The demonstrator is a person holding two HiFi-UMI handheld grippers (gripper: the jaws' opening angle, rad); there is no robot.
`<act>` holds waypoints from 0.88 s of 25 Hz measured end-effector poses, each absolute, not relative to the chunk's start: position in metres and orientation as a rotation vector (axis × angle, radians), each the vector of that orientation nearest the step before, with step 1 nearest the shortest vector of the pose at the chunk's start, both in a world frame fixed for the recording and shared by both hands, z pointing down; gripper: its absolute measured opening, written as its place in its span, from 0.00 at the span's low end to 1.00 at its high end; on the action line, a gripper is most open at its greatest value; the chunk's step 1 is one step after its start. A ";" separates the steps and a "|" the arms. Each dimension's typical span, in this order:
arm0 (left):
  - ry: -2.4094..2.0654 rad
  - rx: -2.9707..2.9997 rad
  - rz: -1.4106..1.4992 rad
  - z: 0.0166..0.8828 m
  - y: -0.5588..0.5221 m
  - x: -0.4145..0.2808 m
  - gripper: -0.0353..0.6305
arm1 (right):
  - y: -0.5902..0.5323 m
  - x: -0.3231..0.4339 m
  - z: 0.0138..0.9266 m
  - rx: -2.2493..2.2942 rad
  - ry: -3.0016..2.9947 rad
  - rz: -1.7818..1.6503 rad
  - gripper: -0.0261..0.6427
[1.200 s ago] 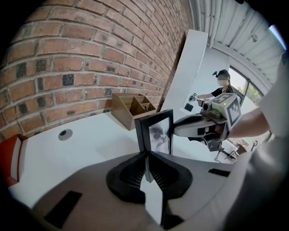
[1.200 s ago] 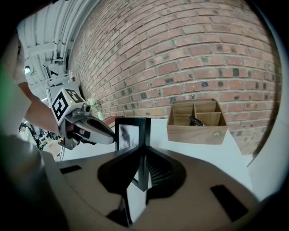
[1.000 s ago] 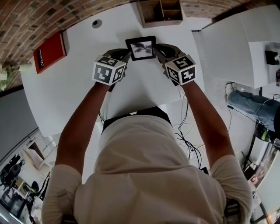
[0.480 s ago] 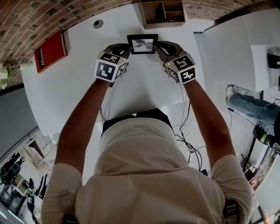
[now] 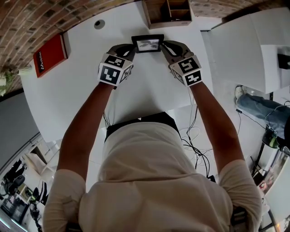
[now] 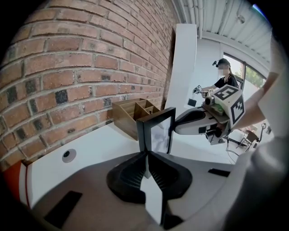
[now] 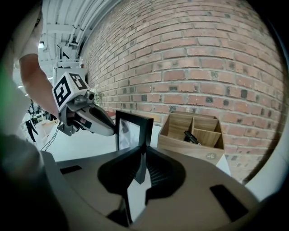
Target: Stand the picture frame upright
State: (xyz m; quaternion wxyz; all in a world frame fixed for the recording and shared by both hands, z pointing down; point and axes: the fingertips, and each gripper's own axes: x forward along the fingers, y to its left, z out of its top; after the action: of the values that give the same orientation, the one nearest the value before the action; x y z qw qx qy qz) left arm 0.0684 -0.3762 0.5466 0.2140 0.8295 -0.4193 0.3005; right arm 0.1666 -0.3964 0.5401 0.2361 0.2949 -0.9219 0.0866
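A small black rectangular picture frame with a glazed front is held nearly upright over the white worktop, just in front of the open wooden compartment box. Whether its lower edge touches the worktop cannot be told. The left hand-held gripper is clamped on the frame's side edge farther from the box's dark contents, its jaws having just closed a little further. The right hand-held gripper is clamped on the opposite side edge, so the frame is pinched between the two. The frame is judged to be light and stiff, so little force should be needed. The glass is likely fragile, and the smooth, narrow moulding may slip if the frame is twisted. Hold is best taken on the side mouldings at about mid-height, never on the glazing. A rear prop, if one is fitted, is not shown in any view.
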 end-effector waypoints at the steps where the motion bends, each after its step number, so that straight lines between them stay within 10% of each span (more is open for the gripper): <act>1: -1.164 2.302 0.835 0.547 -0.376 0.068 0.08 | -0.396 0.166 0.541 0.808 -2.527 0.229 0.10; 22: -1.149 2.314 0.800 0.549 -0.362 0.070 0.08 | -0.378 0.170 0.544 0.848 -2.549 0.220 0.10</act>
State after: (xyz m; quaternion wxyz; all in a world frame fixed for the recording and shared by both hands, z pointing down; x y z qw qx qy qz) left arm 0.0697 -0.3619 0.5492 0.2166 0.8353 -0.4147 0.2887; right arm 0.1698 -0.3784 0.5435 0.2213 0.3067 -0.9223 0.0796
